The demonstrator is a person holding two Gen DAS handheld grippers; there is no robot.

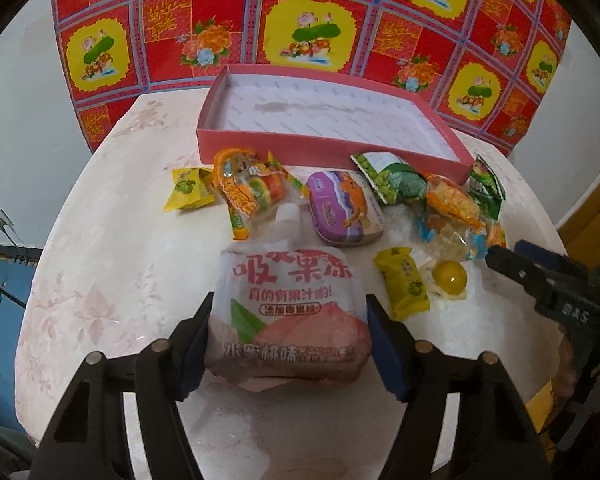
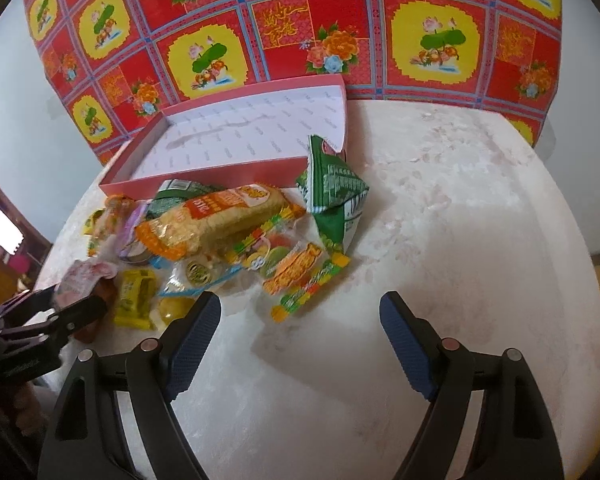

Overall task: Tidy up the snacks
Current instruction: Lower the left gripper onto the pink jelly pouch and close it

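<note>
the left gripper (image 1: 288,344) has its blue pads on both sides of the peach jelly pouch (image 1: 288,312), and from its own camera they look like they're touching the pouch edges, so i'd call that a grip just forming. the pouch sits at 6 o'clock of the snack pile, spout pointing toward 12. the pink box (image 1: 324,120) is at 12 o'clock, empty inside, with its near wall right behind the pile.

tips for this step imo: squeeze the pouch low on the flat body, not near the spout, since it's squishy and could bulge or slip. lift straight up before heading to 12 so it clears the purple tin (image 1: 344,208) and the orange gummy pack (image 1: 248,188) sitting in the path. drop it flat into a far corner of the box to leave room for the rest.

the right gripper (image 2: 300,340) hangs wide and empty over bare table (image 2: 460,240), with the green packet (image 2: 336,188) at its 12 o'clock. keep it out of the way.
</note>
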